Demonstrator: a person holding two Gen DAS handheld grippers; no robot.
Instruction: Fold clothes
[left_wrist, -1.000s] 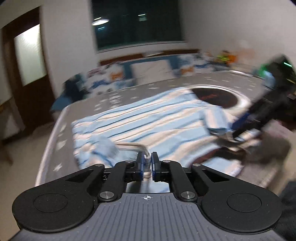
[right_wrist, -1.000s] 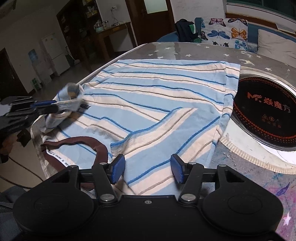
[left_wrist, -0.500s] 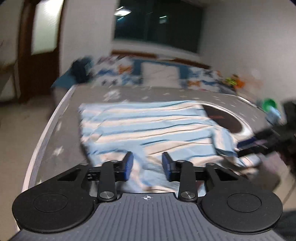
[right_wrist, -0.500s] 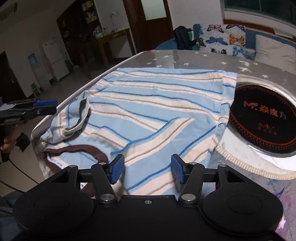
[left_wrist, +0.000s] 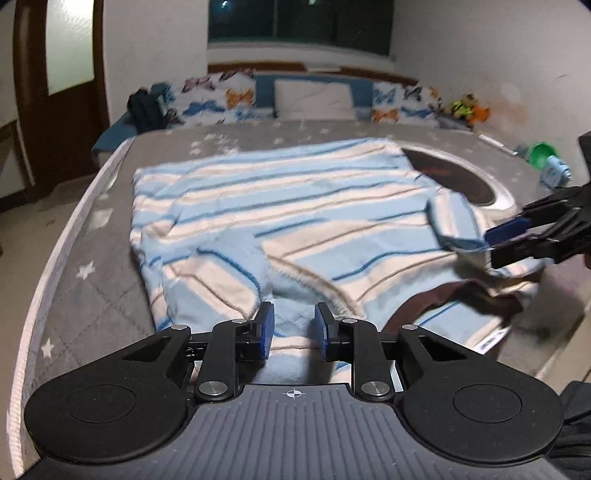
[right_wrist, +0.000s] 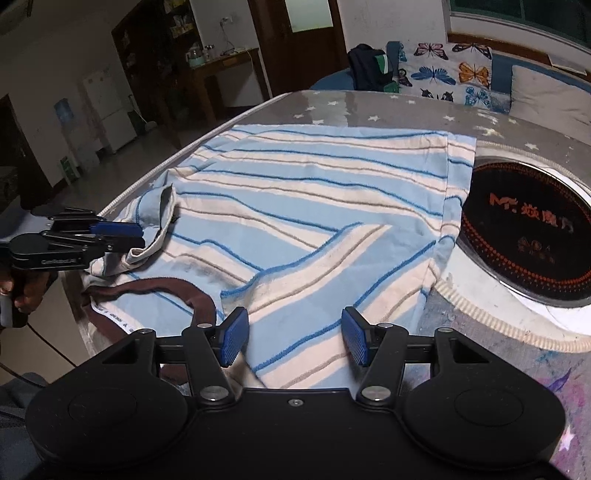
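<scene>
Surface (right_wrist: 388, 110) with a star-print cover carries the striped shirt (right_wrist: 314, 192), spread flat beside a round black cooktop (right_wrist: 524, 236). Both sleeves lie folded in over the body, so the sleeve step looks done. Left gripper (left_wrist: 293, 328) and right gripper (right_wrist: 291, 332) hover at the collar end, fingers spread, holding nothing. Next, I judge, both should pinch that edge and fold it toward the hem.

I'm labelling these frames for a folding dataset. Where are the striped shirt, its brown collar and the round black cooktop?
striped shirt (right_wrist: 314, 206): right wrist view, middle of the spread body.
brown collar (right_wrist: 199, 299): right wrist view, curved band near the table's edge.
round black cooktop (right_wrist: 528, 236): right wrist view, centre of the dark glass disc.
</scene>
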